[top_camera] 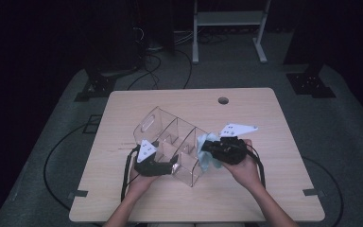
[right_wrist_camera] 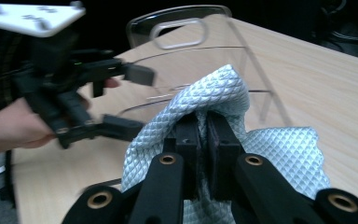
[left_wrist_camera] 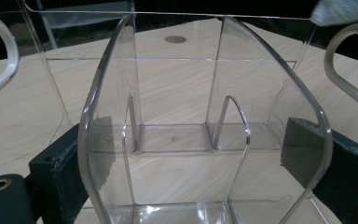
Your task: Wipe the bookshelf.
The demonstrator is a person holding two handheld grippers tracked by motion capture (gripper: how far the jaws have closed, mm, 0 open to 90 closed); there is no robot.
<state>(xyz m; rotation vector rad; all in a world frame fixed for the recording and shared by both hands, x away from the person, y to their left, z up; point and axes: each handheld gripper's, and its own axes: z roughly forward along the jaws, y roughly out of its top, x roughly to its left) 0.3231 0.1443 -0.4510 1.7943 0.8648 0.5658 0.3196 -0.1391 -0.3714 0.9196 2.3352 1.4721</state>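
A clear plastic organizer [top_camera: 170,132] with dividers and handle cut-outs sits tilted on the wooden table [top_camera: 264,113]. My left gripper [top_camera: 170,164] clamps its near end. In the left gripper view the black pads [left_wrist_camera: 305,154] press on both edges of a curved clear wall [left_wrist_camera: 177,93]. My right gripper [top_camera: 208,147] is at the organizer's right side, shut on a light blue quilted cloth [top_camera: 207,158]. In the right gripper view the cloth [right_wrist_camera: 223,88] drapes over the closed jaws of that gripper [right_wrist_camera: 203,121], just in front of the organizer [right_wrist_camera: 191,28]. A corner of the cloth [left_wrist_camera: 345,11] shows in the left gripper view.
A round cable hole [top_camera: 223,100] lies near the table's far edge. Tape marks [top_camera: 310,192] sit by the front corners. Beyond the table are a white frame [top_camera: 229,19], black stands and cables on the floor.
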